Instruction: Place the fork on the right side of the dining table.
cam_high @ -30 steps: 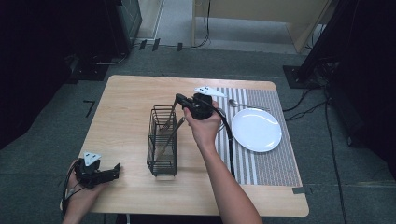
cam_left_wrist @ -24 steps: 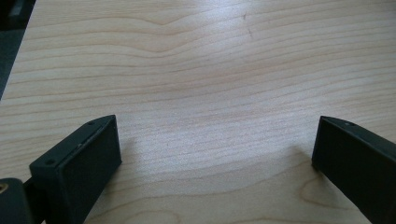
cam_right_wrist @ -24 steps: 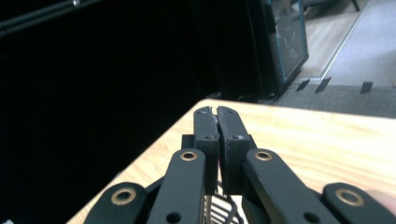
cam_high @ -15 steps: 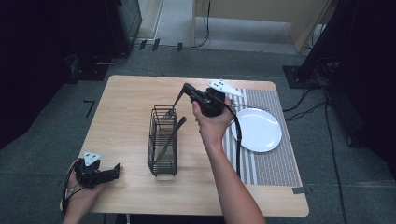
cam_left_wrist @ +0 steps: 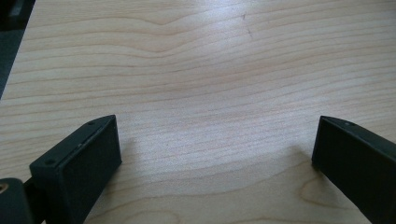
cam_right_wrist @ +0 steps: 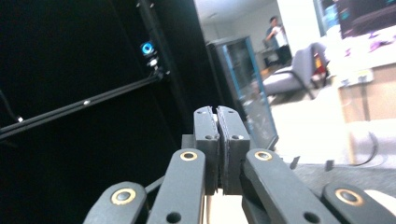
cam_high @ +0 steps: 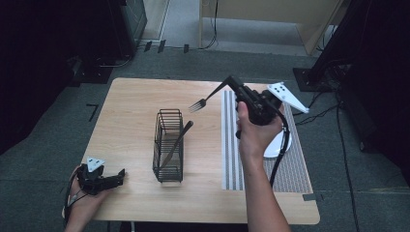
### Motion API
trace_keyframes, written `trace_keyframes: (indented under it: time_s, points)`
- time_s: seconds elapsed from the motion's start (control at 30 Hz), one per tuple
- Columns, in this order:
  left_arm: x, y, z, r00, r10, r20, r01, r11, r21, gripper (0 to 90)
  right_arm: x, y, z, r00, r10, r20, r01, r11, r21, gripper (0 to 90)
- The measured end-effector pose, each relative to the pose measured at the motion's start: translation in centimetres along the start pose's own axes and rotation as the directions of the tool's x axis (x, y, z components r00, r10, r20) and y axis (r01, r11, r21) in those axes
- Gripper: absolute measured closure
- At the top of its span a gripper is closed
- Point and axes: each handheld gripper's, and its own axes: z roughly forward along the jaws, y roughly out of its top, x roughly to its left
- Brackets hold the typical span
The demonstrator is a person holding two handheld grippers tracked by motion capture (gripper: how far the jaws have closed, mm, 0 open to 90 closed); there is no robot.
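Observation:
My right gripper [cam_high: 230, 81] is held high over the table's middle, shut on the handle of a dark fork [cam_high: 205, 99] whose tines point down-left in the air. In the right gripper view its jaws [cam_right_wrist: 218, 122] are pressed together with a thin sliver of the handle between them, pointing out into the room. A black wire cutlery basket [cam_high: 168, 119] stands left of the gripper, and a dark utensil [cam_high: 177, 141] leans in it. My left gripper [cam_high: 120, 176] rests at the table's front left corner, open, with bare wood between its jaws [cam_left_wrist: 215, 144].
A striped placemat [cam_high: 231, 150] lies on the right half of the wooden table [cam_high: 130, 104]. A white plate [cam_high: 283, 144] sits on it, partly hidden by the right hand. Dark equipment and cables surround the table on the floor.
The right gripper has risen and moved right, drawing the fork up out of the wire basket. The left gripper has stayed put.

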Motion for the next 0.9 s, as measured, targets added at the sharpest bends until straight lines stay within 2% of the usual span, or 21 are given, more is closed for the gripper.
trace_keyframes:
  time_s: [0.07, 0.1, 0.17, 0.23, 0.33, 0.37, 0.4, 0.43, 0.47, 0.5, 0.6, 0.63, 0.73, 0.8, 0.83, 0.87, 0.9]
  points:
    - [0.0, 0.0, 0.0, 1.0, 0.001, 0.0, -0.001, 1.0, 0.0, 0.7, -0.2, 0.3, -0.7, 0.9999, -0.004, 0.013, 0.004, 1.0, -0.007, 88.7]
    - [0.0, 0.0, 0.0, 1.0, 0.0, 0.0, 0.0, 1.0, 0.0, 0.6, -0.6, 0.6, -2.0, 0.9991, -0.01, 0.04, 0.01, 1.0, -0.021, 88.7]
    - [0.0, 0.0, 0.0, 1.0, 0.0, 0.0, 0.0, 1.0, 0.0, 0.7, -1.2, 0.8, -3.5, 0.9978, -0.01, 0.065, 0.012, 1.0, -0.028, 88.7]
    - [0.0, 0.0, 0.0, 1.0, 0.0, 0.0, 0.0, 1.0, 0.0, 0.7, -1.4, 0.8, -4.0, 0.9971, -0.009, 0.076, 0.011, 0.999, -0.031, 88.7]
    - [0.0, 0.0, 0.0, 1.0, 0.001, 0.0, -0.001, 1.0, 0.001, 0.6, -2.9, 0.4, -6.8, 0.9913, 0.016, 0.131, -0.011, 0.999, -0.043, 88.7]
    - [0.0, 0.0, 0.0, 1.0, 0.001, 0.0, -0.001, 1.0, 0.002, 0.7, -3.8, -0.3, -8.2, 0.9865, 0.031, 0.161, -0.025, 0.999, -0.041, 88.7]
    - [0.0, 0.0, 0.0, 1.0, 0.001, -0.001, -0.001, 1.0, 0.002, 0.7, -3.8, -0.3, -8.2, 0.9865, 0.031, 0.161, -0.025, 0.999, -0.041, 88.7]
    - [0.0, 0.0, 0.0, 1.0, 0.002, 0.0, -0.002, 1.0, 0.003, 0.6, -4.6, -0.9, -9.4, 0.9807, 0.036, 0.192, -0.031, 0.999, -0.029, 88.7]
    - [0.0, 0.0, 0.0, 1.0, 0.002, 0.0, -0.002, 1.0, 0.003, 0.7, -4.6, -0.9, -9.4, 0.9807, 0.036, 0.192, -0.031, 0.999, -0.029, 88.7]
    - [0.0, 0.0, 0.0, 1.0, 0.001, 0.0, -0.001, 1.0, 0.002, 0.7, -5.6, -1.9, -10.8, 0.9734, 0.056, 0.222, -0.054, 0.998, -0.018, 88.7]
    - [0.0, 0.0, 0.0, 1.0, 0.001, 0.0, -0.001, 1.0, 0.003, 0.7, -6.6, -3.3, -12.1, 0.9615, 0.058, 0.269, -0.06, 0.998, 0.002, 88.7]
    - [0.0, 0.0, 0.0, 1.0, 0.001, 0.0, -0.001, 1.0, 0.002, 0.7, -7.1, -4.1, -12.6, 0.9546, 0.062, 0.291, -0.068, 0.998, 0.013, 88.7]
    - [0.0, 0.0, 0.0, 1.0, -0.002, -0.002, 0.002, 1.0, 0.0, 0.6, -8.4, -6.1, -13.9, 0.9407, 0.097, 0.325, -0.107, 0.994, 0.013, 88.7]
    - [0.0, 0.0, 0.0, 1.0, -0.003, -0.002, 0.003, 1.0, 0.0, 0.7, -9.4, -7.7, -14.7, 0.9267, 0.119, 0.357, -0.133, 0.991, 0.015, 88.6]
    - [0.0, 0.0, 0.0, 1.0, -0.003, -0.002, 0.003, 1.0, 0.0, 0.7, -9.4, -7.7, -14.7, 0.9267, 0.119, 0.357, -0.133, 0.991, 0.015, 88.6]
    - [0.0, 0.0, 0.0, 1.0, -0.004, -0.002, 0.004, 1.0, -0.001, 0.6, -10.4, -9.2, -15.5, 0.9126, 0.165, 0.374, -0.181, 0.983, 0.009, 88.7]
    - [0.0, 0.0, 0.0, 1.0, -0.003, -0.002, 0.003, 1.0, -0.001, 0.7, -10.7, -9.7, -15.7, 0.9068, 0.188, 0.377, -0.206, 0.979, 0.007, 88.7]
